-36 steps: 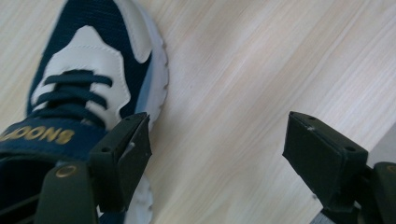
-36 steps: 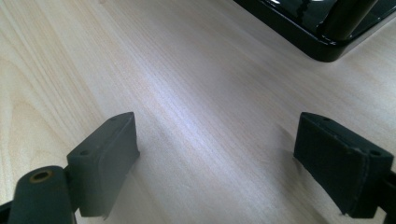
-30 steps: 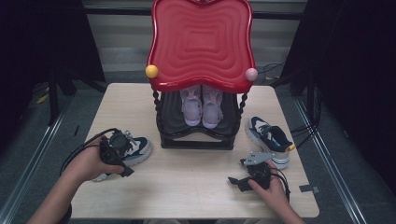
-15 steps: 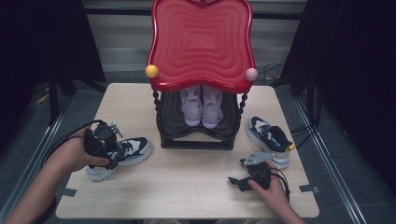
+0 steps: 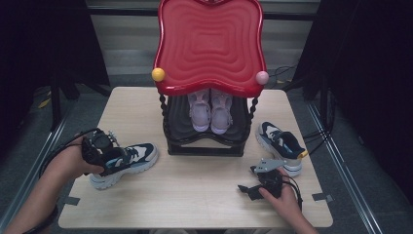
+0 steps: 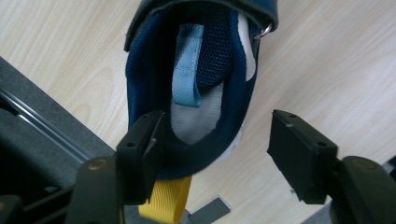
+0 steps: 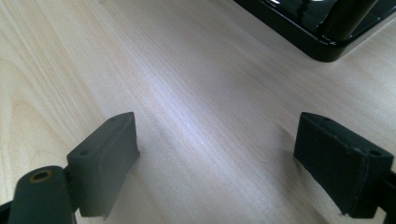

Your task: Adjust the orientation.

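Sneaker at eight o'clock sits ungripped; left gripper jaws, just closing, straddle its heel. Right gripper rests spread, empty.

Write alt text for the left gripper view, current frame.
The left gripper straddles the heel of a navy sneaker on a pale wood table; its jaws have just been closing, one at the collar, the other clear of the shoe. A light blue tongue loop and a yellow heel tab show.
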Demonstrator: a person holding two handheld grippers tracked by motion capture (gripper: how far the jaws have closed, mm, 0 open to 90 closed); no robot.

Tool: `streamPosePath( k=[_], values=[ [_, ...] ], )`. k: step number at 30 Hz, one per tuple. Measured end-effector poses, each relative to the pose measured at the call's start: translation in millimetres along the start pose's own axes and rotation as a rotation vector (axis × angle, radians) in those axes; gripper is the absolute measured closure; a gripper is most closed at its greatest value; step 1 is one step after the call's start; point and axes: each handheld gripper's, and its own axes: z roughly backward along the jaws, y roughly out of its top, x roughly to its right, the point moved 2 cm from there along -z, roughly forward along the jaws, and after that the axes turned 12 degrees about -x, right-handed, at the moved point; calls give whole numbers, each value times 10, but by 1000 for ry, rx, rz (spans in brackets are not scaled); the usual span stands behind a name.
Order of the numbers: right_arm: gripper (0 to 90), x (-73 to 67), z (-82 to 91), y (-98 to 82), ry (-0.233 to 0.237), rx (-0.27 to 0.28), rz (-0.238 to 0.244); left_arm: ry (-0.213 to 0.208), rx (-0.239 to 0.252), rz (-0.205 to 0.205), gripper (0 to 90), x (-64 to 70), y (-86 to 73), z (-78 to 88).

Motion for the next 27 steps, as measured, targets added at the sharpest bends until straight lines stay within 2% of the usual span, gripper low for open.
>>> streamPosePath(
  k=[3, 7, 9, 10, 11, 13, 14, 17, 21, 22, 23, 24, 27],
  values=[
    [127, 1, -1, 0, 0, 1, 1, 7, -25, -25, 407, 13, 46, -78],
    [127, 1, 0, 0, 0, 1, 1, -10, -31, -50, 568, 32, 86, -144],
    [127, 1, 0, 0, 0, 1, 2, -17, -46, -88, 655, 51, 103, -138],
    [127, 1, -1, 0, -1, 0, 1, -29, -49, -87, 689, 59, 112, -133],
    [127, 1, 0, 0, 0, 0, 1, -43, -51, -80, 751, 69, 120, -126],
    [127, 1, -1, 0, -1, 0, 2, -71, -51, -56, 766, 87, 138, -116],
    [127, 1, 0, 0, 0, 0, 1, -79, -51, -31, 784, 99, 150, -109],
    [127, -1, 0, -1, 1, -1, -1, -89, -35, 12, 796, 117, 174, -87],
    [127, -1, 0, -1, 1, -1, -1, -117, 19, 119, 801, 105, 206, -29],
    [127, -1, 0, -1, 1, -1, -1, -120, 20, 149, 801, 108, 224, -26],
    [127, -1, 0, -1, 1, -1, -1, -142, 26, 172, 801, 129, 245, -33],
    [127, -1, 0, -1, 0, -1, -1, -134, 24, 169, 800, 131, 259, -30],
    [127, -1, 1, -1, 1, -2, -2, -177, 24, 161, 787, 193, 325, -53]
  ],
)
